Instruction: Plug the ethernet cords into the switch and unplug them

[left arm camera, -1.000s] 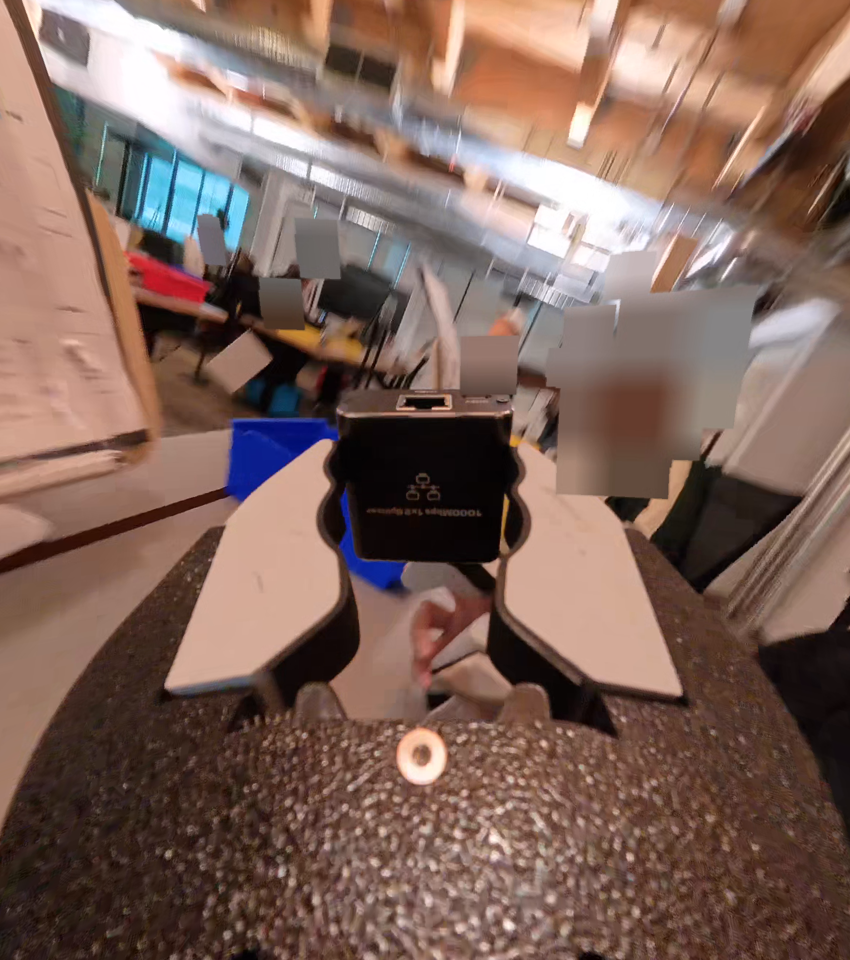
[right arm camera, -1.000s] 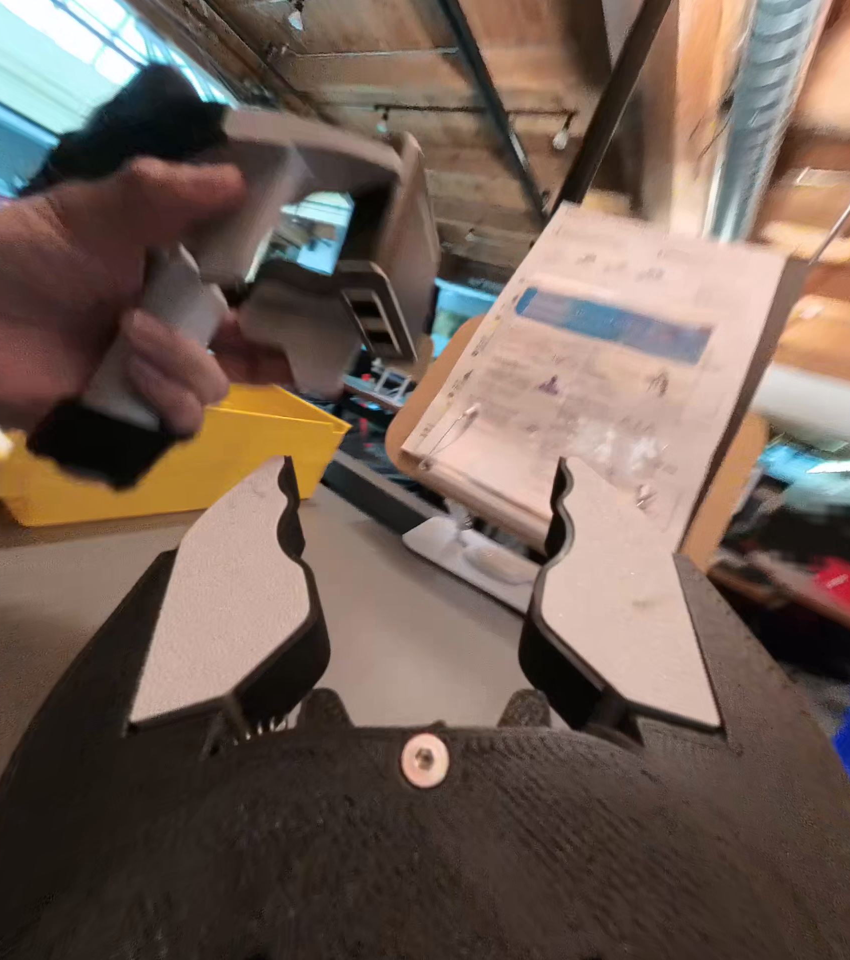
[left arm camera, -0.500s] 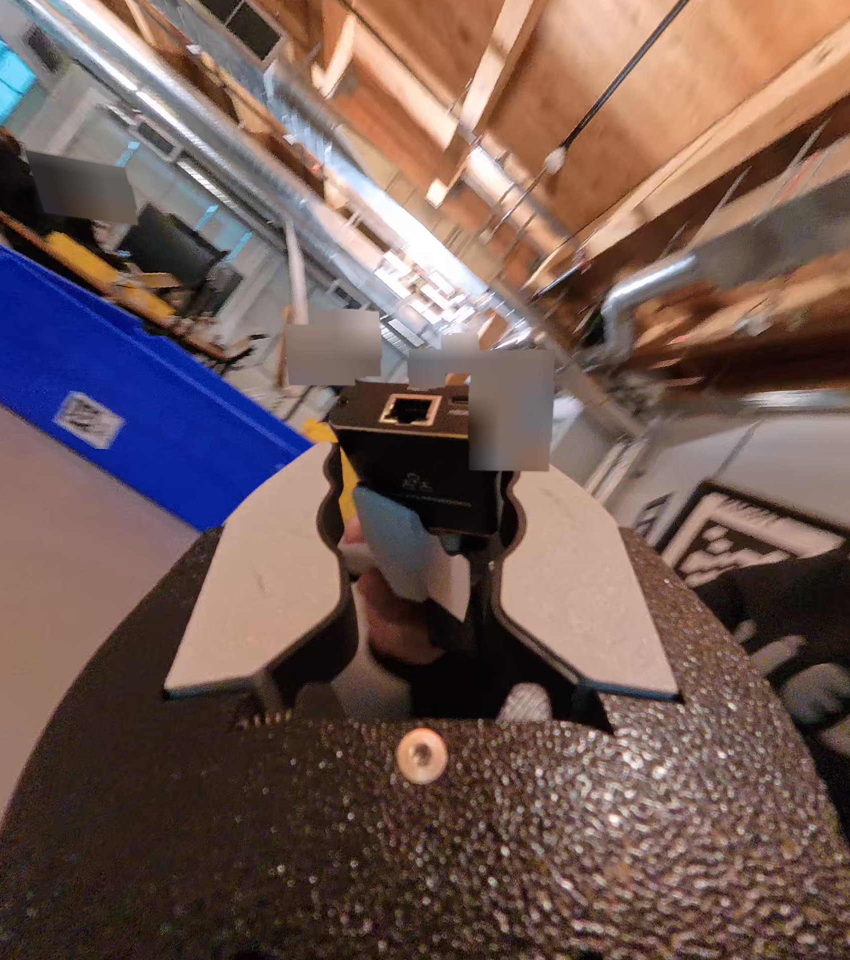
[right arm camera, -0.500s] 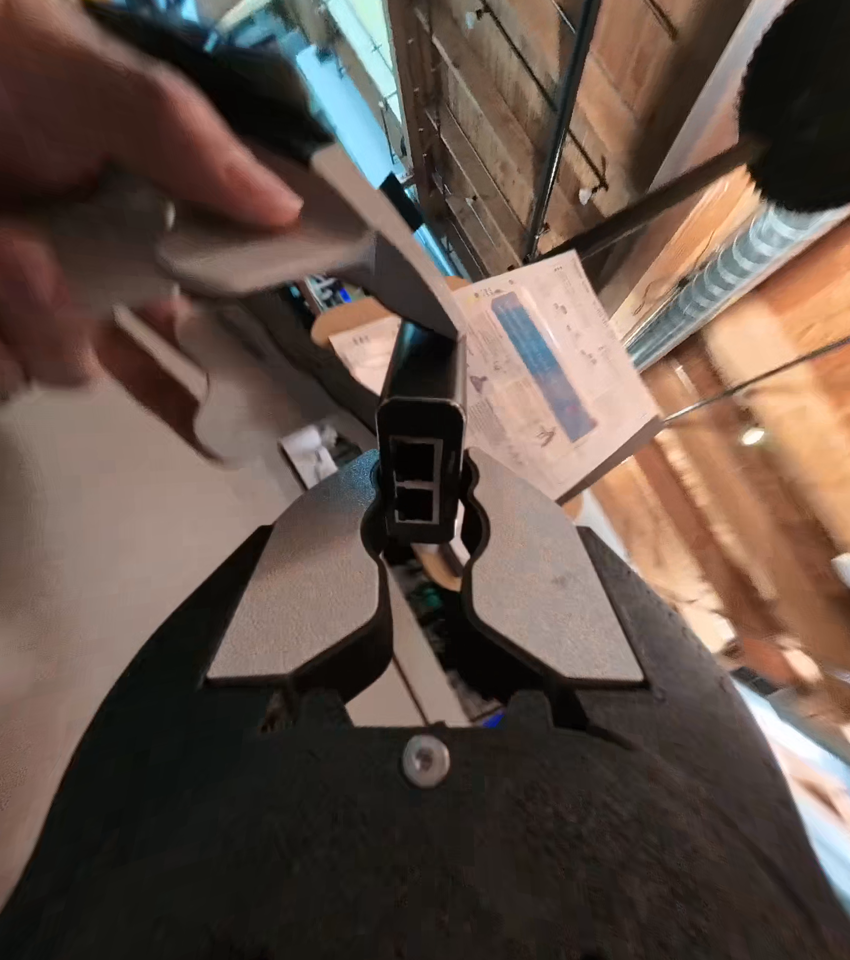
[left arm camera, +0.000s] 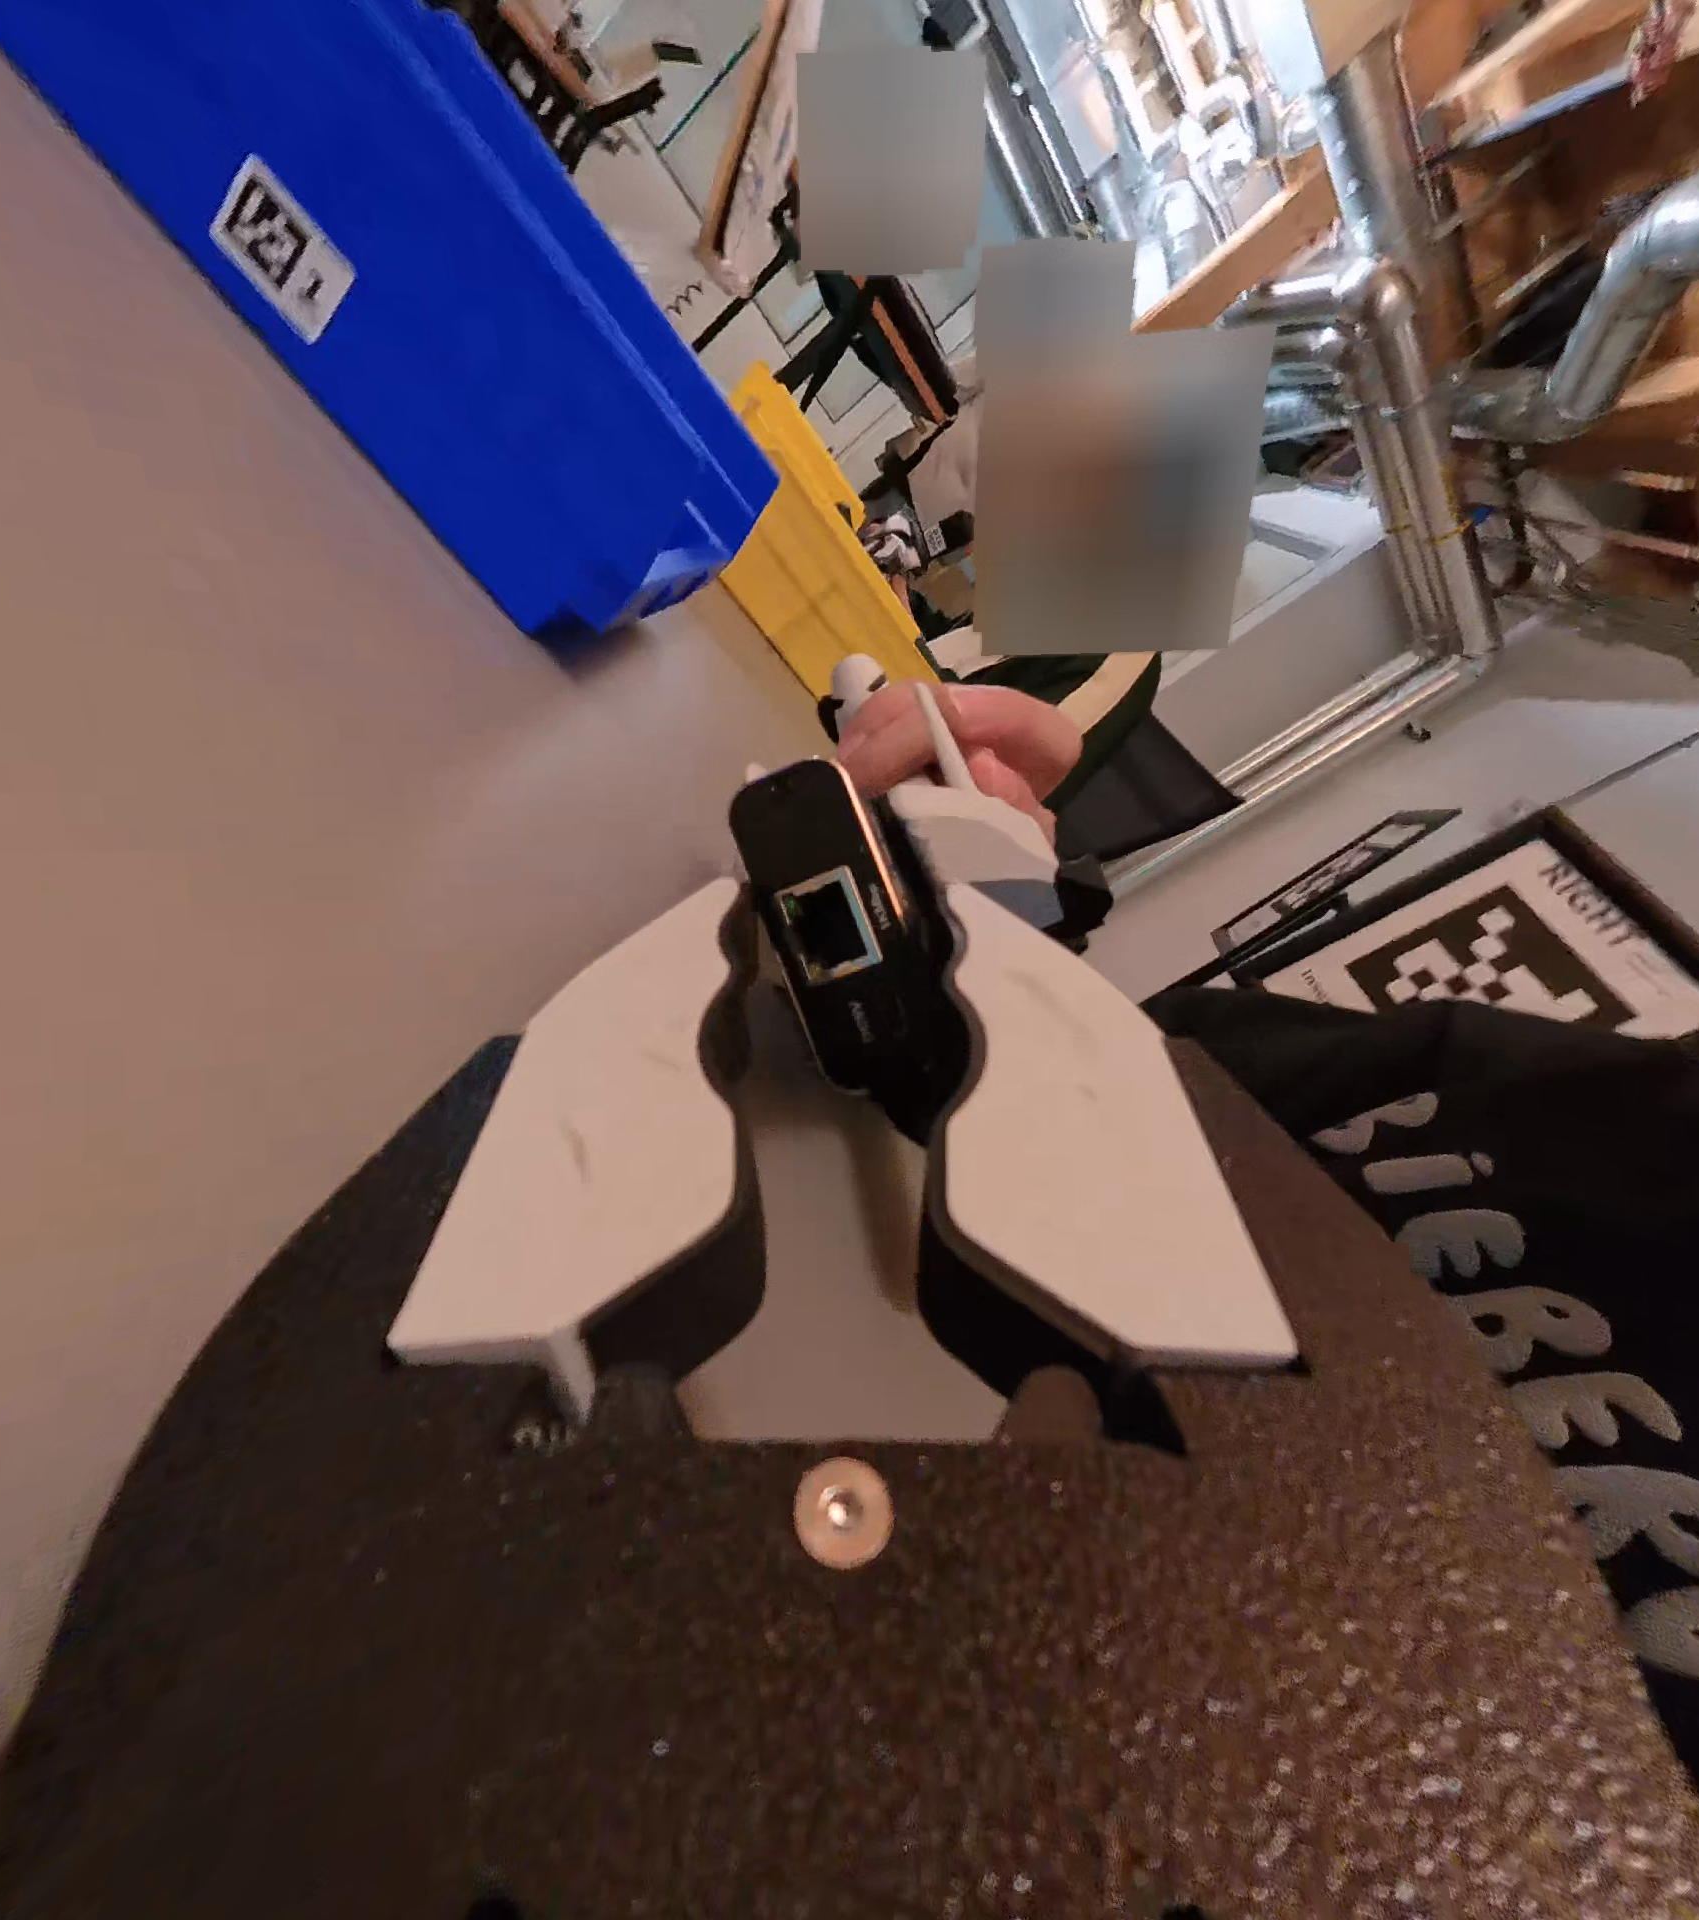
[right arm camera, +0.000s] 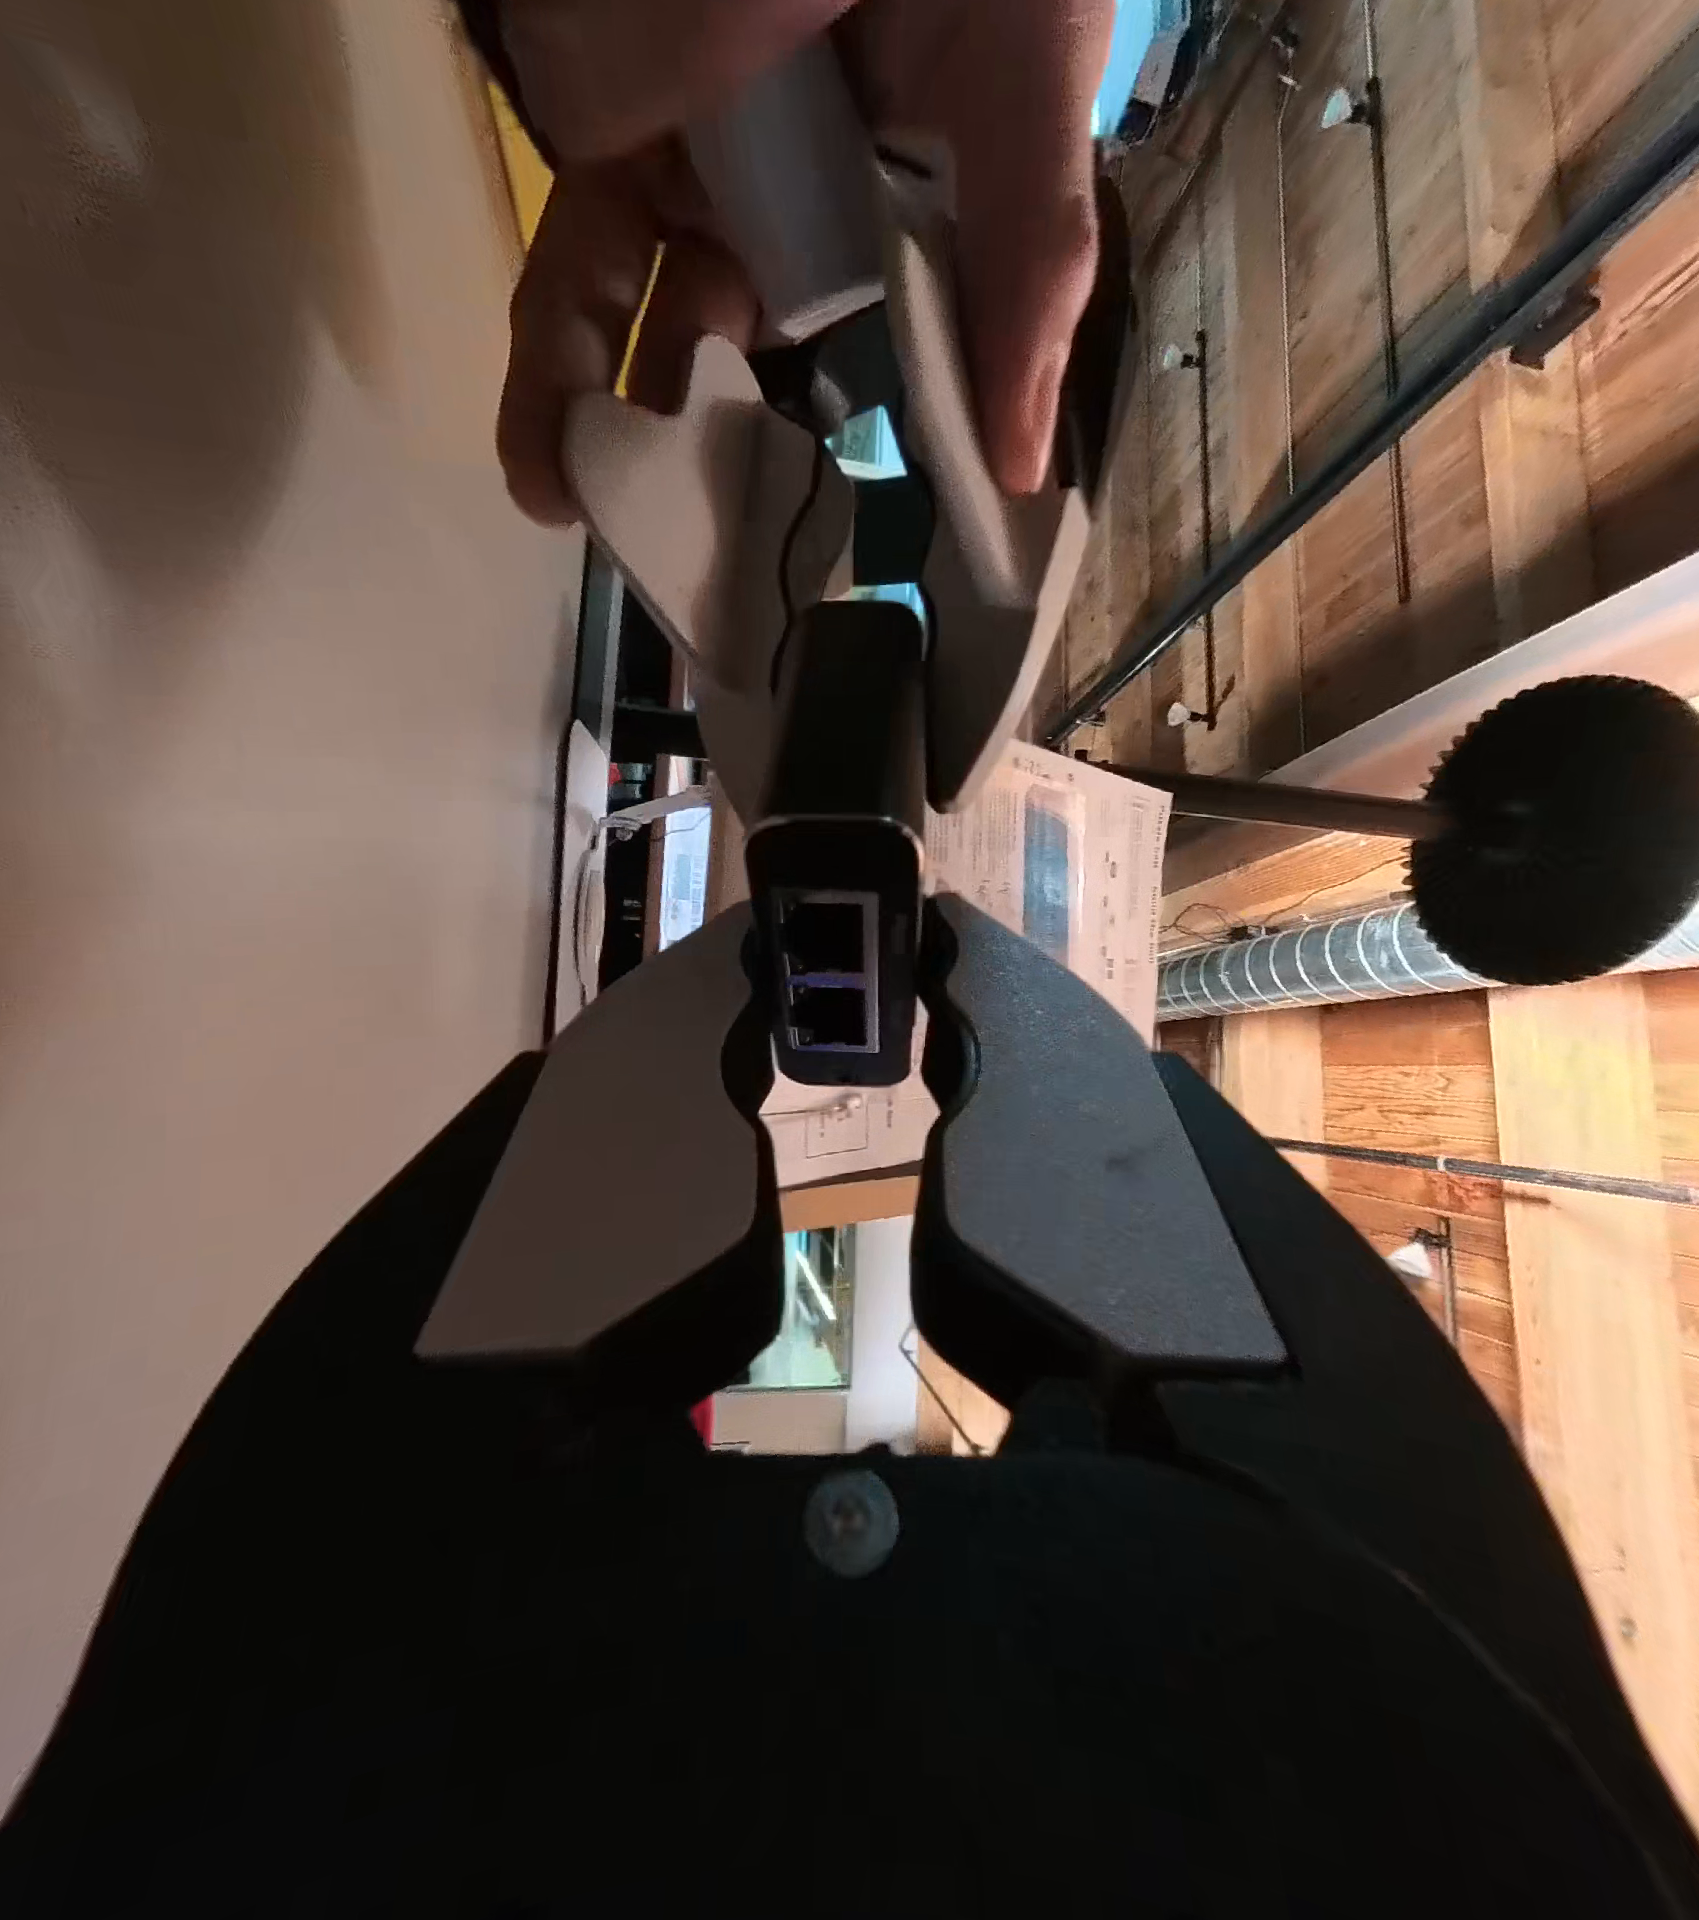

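A small black switch (left arm camera: 829, 930) is held in the air by both grippers, one at each end. My left gripper (left arm camera: 840, 935) is shut on the end whose single port faces the left wrist camera. My right gripper (right arm camera: 843, 935) is shut on the other end (right arm camera: 840, 977), where two stacked ports face the right wrist camera. In the right wrist view the left gripper's white fingers (right arm camera: 679, 540) clamp the far end, with a hand (right arm camera: 616, 260) on its handle. In the left wrist view a hand (left arm camera: 970, 738) holds the right gripper beyond the switch. No ethernet cords are in view.
A blue bin (left arm camera: 388, 312) and a yellow bin (left arm camera: 803, 551) stand on the grey table (left arm camera: 201, 831). A framed marker board (left arm camera: 1510, 956) and a black sleeve (left arm camera: 1551, 1247) are at the right. A paper sheet on a stand (right arm camera: 1063, 862) and a black fuzzy ball on a rod (right arm camera: 1572, 826) lie beyond the right gripper.
The right gripper, open and empty a second ago, has shut on the switch's two-port end. Both grippers have since rolled with the switch between them, and both views have tilted.
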A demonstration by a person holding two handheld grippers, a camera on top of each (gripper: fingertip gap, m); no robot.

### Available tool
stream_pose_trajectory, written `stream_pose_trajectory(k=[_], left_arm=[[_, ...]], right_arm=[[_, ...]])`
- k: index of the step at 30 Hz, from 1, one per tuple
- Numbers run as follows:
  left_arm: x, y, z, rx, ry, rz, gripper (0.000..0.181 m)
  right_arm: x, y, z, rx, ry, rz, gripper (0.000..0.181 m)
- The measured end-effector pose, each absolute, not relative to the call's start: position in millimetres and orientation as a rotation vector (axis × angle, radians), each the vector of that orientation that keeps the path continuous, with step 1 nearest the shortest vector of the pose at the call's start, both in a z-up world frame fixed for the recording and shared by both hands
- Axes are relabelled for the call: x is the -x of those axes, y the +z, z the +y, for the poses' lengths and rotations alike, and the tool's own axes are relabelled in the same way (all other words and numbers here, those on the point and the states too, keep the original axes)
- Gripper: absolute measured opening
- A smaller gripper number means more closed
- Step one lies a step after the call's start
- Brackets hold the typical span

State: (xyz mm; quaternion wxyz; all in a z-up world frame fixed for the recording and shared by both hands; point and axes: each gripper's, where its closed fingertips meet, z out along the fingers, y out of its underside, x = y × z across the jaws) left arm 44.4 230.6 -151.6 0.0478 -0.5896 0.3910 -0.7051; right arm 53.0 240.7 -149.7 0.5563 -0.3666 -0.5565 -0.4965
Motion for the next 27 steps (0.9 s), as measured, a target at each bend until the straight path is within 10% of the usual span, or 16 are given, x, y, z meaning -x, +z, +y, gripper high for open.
stream_pose_trajectory(k=[7,14,27], left_arm=[[-50,-148,234,1.725,-2.298,1.046,0.024],[-53,-133,244,1.701,-2.283,0.874,0.024],[-74,-138,221,1.831,-2.255,0.764,0.023]], right_arm=[[-69,-144,246,1.064,-0.857,-1.146,0.033],[-53,-144,239,1.342,0.074,-0.777,0.105],[-49,-138,236,1.293,0.22,-0.707,0.088]])
